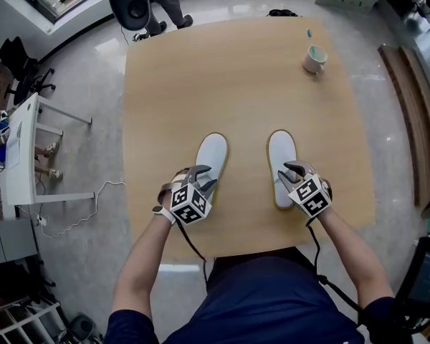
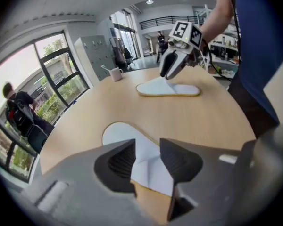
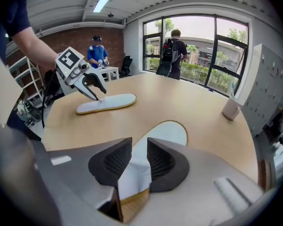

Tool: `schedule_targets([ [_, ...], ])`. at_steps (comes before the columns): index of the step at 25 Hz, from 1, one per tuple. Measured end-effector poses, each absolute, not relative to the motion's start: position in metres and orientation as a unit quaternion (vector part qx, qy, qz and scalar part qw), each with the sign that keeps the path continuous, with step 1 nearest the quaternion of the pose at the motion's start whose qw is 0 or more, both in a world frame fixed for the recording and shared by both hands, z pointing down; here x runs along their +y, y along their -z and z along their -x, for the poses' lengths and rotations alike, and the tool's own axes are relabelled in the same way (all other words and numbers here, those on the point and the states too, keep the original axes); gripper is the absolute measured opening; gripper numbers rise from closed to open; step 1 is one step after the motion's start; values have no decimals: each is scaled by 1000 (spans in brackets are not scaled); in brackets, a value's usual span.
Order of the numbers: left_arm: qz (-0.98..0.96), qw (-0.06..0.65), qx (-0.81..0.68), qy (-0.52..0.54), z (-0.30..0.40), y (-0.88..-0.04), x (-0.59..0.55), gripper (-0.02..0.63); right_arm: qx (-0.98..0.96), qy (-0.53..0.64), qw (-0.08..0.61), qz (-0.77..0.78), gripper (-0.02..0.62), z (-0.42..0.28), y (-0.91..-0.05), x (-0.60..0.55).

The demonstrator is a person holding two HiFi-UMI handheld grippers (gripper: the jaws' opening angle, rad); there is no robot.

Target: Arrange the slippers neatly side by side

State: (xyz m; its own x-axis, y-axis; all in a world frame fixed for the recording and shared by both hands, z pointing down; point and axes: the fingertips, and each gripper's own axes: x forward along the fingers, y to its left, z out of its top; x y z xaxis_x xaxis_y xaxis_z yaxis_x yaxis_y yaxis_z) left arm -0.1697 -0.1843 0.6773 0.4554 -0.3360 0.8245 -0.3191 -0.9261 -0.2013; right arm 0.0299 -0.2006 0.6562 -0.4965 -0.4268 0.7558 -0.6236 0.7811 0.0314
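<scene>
The left slipper [image 1: 212, 155] and right slipper [image 1: 282, 155] lay side by side near the table's [image 1: 236, 70] 6 o'clock edge, toes toward 12, the left one angled slightly toward 1. The left gripper [image 1: 206, 177] and right gripper [image 1: 287, 172] straddled the heels, jaws parted, gripping nothing. The task looked nearly done, with only a slight straightening left.

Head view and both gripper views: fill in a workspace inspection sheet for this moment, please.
Surface: wooden table, mostly bare.
Job's things: left slipper and right slipper, flat, roughly parallel, with a gap between them.
Clutter: mug near the far right corner.
Grippers: left gripper and right gripper both open, each with its slipper's upper between the jaws.
Cables: black cable from each gripper; white cable on the floor.
Surroundings: white side table, office chair, person by the windows.
</scene>
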Motion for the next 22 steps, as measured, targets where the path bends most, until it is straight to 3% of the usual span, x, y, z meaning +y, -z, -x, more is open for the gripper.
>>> schedule_targets([
  [4,843,22,157,515,172,-694,-183,163,-870,-101,405,-263,123,-25,-666,-197],
  [13,838,-33,177,515,181,-715,-180,163,-853,-129,446,-238,123,-27,-701,-186],
  [22,840,-65,208,496,164,-717,-169,158,-858,-145,438,-228,115,-26,-709,-179],
])
